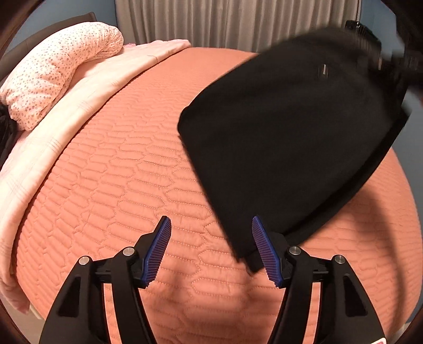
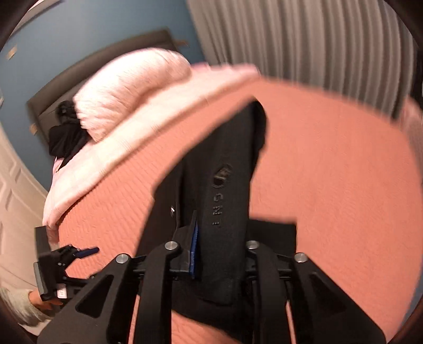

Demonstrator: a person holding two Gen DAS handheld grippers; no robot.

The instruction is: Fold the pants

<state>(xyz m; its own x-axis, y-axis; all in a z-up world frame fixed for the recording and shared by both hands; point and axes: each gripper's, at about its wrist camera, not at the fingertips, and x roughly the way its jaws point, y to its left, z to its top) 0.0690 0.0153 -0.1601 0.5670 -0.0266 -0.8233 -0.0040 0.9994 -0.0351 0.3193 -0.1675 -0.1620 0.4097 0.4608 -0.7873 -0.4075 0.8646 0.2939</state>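
Lettering on the black pants (image 2: 227, 190) is too blurred for us to read. We see them lifted over a salmon quilted bedspread (image 1: 127, 169), pink blanket (image 1: 87, 87) and grey curtain (image 1: 211, 21) beyond. Right gripper (image 2: 219, 254) clamps the fabric; left gripper (image 1: 211, 248) gapes wide, empty, at the pants' lower edge.

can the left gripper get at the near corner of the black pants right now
Probably yes. The left gripper is open and empty, and the black pants hang with their lower corner just beside its right finger; only bare orange bedspread lies between.
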